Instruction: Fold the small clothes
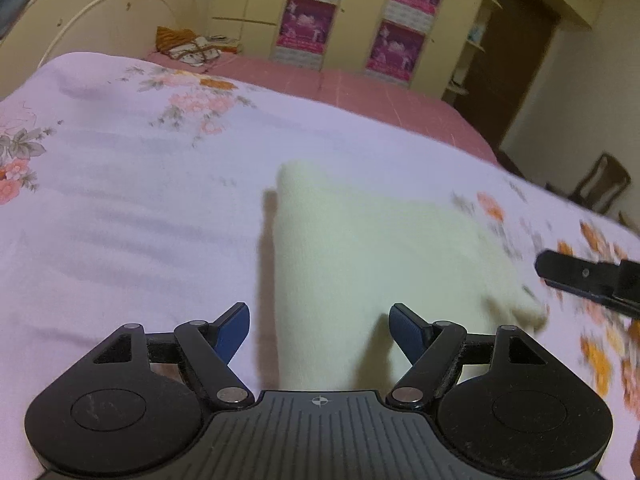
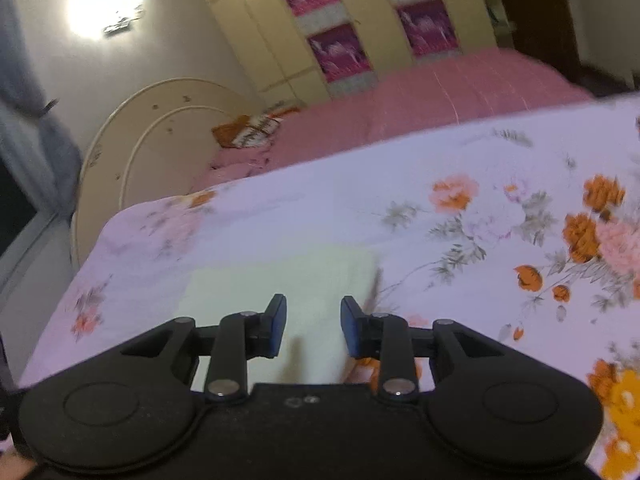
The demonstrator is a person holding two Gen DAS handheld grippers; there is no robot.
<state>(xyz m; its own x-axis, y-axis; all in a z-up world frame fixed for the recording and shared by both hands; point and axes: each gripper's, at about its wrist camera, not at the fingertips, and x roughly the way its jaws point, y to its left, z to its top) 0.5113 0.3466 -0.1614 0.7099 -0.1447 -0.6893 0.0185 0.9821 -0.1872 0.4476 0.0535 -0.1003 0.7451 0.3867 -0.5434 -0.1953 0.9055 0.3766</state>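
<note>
A small cream cloth (image 1: 372,248) lies folded and flat on the lilac floral bedsheet (image 1: 120,200). My left gripper (image 1: 319,316) is open and empty, held just above the cloth's near left edge. The right gripper shows in the left wrist view (image 1: 592,280) as a black finger at the cloth's right side. In the right wrist view the cloth (image 2: 280,280) lies straight ahead. My right gripper (image 2: 313,320) is open and empty above the cloth's near edge. Both views are blurred by motion.
A pink bedcover (image 1: 360,88) lies beyond the floral sheet (image 2: 440,232). A patterned bundle (image 1: 188,44) sits by the cream headboard (image 1: 100,12). A wardrobe with pink posters (image 1: 352,20) stands behind the bed. A chair (image 1: 600,184) is at the right.
</note>
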